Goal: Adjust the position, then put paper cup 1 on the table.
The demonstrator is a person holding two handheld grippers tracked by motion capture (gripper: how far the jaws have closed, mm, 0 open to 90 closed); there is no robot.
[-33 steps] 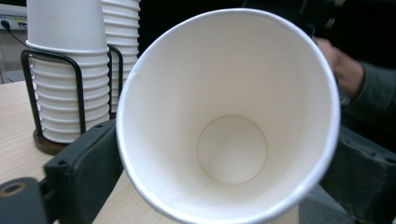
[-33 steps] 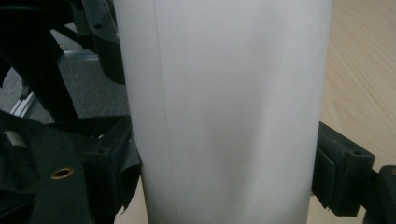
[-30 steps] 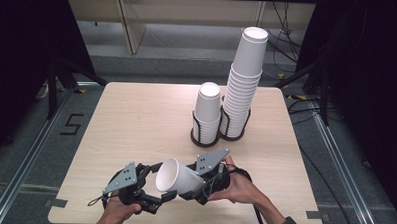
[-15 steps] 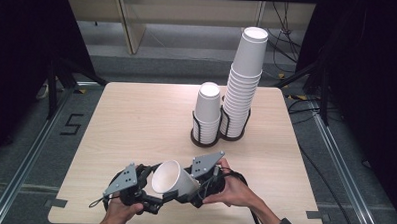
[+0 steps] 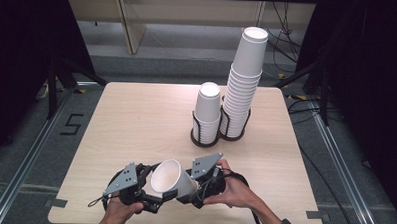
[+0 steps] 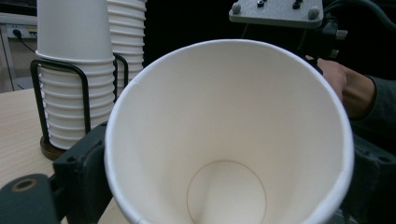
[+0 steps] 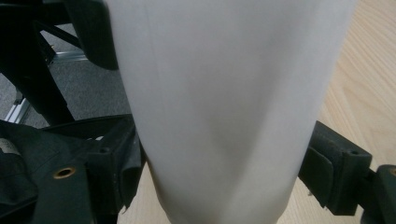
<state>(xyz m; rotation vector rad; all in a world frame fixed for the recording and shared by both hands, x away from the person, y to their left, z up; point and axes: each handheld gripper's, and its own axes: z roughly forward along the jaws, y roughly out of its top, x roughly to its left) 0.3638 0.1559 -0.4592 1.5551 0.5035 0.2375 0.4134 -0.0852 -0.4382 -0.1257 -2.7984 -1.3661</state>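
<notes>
White paper cup [image 5: 173,179]: lies on its side between the two grippers, above the near edge of the table, its open mouth turned toward the left gripper and up toward the high camera.
Cup inside [image 6: 229,140]: in the left gripper view the round rim and the pale bottom disc face the lens, with a seam line at the rim's left.
Cup wall [image 7: 224,107]: in the right gripper view the smooth white side stands close before the lens, narrowing downward.
Left gripper [image 5: 151,193]: held low at the near left; its black jaws stand on either side of the cup's rim, and I cannot tell whether they press on it.
Right gripper [image 5: 193,192]: clenched on the cup's narrow end, a black jaw touching each side of the wall.
Right hand [image 5: 234,191]: wrapped around the right gripper's body, the grey plate on top.
Table [image 5: 136,120]: light wood.
Short cup stack [image 5: 207,111]: upright in a black wire holder, far from the grippers.
Tall cup stack [image 5: 243,81]: just beside the short one on its right, in its own holder, leaning slightly.
</notes>
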